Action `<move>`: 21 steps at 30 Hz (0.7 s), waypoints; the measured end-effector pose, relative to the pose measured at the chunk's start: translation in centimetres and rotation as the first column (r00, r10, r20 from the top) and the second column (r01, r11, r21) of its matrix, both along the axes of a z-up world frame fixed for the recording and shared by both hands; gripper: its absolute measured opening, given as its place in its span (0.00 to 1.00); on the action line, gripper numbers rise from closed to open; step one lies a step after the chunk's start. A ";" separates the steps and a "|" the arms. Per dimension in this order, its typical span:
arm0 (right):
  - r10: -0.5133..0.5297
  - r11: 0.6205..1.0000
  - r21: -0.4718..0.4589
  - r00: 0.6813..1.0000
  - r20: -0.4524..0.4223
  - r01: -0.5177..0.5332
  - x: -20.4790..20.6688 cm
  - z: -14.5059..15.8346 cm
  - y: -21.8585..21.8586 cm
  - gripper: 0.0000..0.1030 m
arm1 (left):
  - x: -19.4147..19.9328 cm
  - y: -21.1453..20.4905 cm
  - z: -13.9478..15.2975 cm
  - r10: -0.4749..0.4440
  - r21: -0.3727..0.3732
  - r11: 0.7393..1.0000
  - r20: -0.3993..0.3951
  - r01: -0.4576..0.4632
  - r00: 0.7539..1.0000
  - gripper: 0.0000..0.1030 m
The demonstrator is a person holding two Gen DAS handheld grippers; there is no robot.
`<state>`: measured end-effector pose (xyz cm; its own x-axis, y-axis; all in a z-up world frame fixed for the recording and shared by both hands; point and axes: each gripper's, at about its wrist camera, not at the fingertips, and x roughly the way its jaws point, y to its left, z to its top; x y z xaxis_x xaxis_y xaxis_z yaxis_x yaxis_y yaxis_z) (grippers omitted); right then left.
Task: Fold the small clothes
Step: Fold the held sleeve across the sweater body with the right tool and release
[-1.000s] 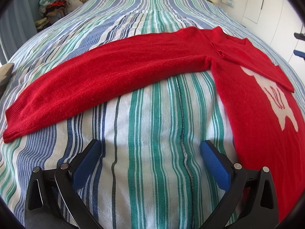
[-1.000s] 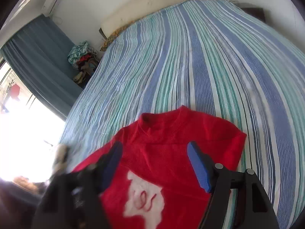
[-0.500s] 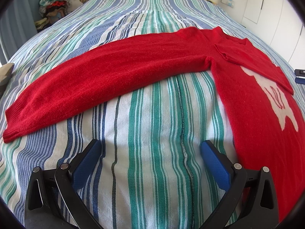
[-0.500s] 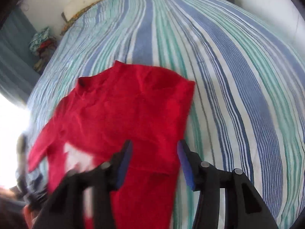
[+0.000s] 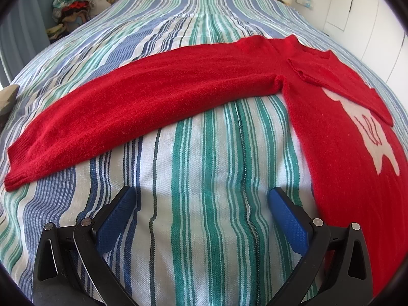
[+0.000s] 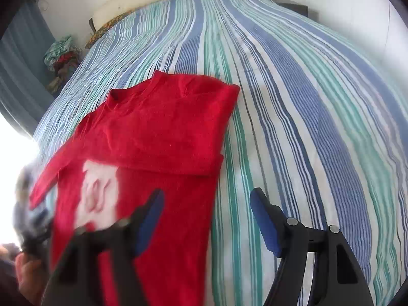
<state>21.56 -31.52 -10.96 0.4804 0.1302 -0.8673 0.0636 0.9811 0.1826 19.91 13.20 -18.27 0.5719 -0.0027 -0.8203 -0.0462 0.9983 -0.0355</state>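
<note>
One red knitted sweater with a white figure on its chest (image 5: pixel 344 137) lies flat on the bed's blue, green and white striped cover (image 5: pixel 204 204). One long sleeve (image 5: pixel 142 109) stretches out sideways across the stripes; the other is folded over the chest. The left claw (image 5: pixel 201 204) hangs over bare cover just beside the sweater's side edge, its two blue pads spread wide with nothing between them. The right claw (image 6: pixel 206 204) has just been opening; its two pads stand apart above the sweater's other side edge, gripping nothing. One heap of crumpled clothes (image 5: pixel 71 2) sits beside the bed's far corner.
</note>
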 end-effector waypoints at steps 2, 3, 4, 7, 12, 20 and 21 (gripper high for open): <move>0.000 0.998 -0.056 1.000 0.024 0.001 -3.1 0.3 -0.2 0.70 | 0.0 0.0 0.0 0.001 -0.001 1.000 0.000 -0.001 1.000 1.00; -0.007 0.997 -0.082 1.000 0.027 0.009 -4.9 0.0 -0.4 0.70 | 0.0 -0.1 0.0 0.002 -0.003 1.000 0.001 -0.002 1.000 1.00; -0.020 0.994 -0.110 0.999 0.028 0.023 -6.7 -0.5 -0.6 0.70 | 0.0 -0.1 0.0 0.003 -0.004 1.000 0.001 -0.003 1.000 1.00; -0.098 0.978 -0.181 0.995 0.030 0.102 -12.6 -2.1 -2.0 0.70 | 0.0 0.0 -0.1 0.006 -0.008 1.000 0.001 -0.006 1.000 1.00; -0.191 0.971 -0.140 0.981 0.029 0.193 -13.3 -2.4 -3.7 0.70 | 0.4 0.0 -0.2 0.023 -0.012 1.000 -0.017 -0.023 1.000 1.00; -0.189 0.965 -0.185 0.982 -0.007 0.185 -12.5 -5.2 -3.4 0.79 | 1.0 0.2 -0.4 0.024 -0.022 0.999 -0.029 -0.025 0.999 1.00; -0.190 0.965 -0.184 0.982 -0.005 0.186 -12.5 -5.3 -3.4 0.79 | 1.0 0.3 -0.4 0.023 -0.023 0.999 -0.027 -0.023 0.999 1.00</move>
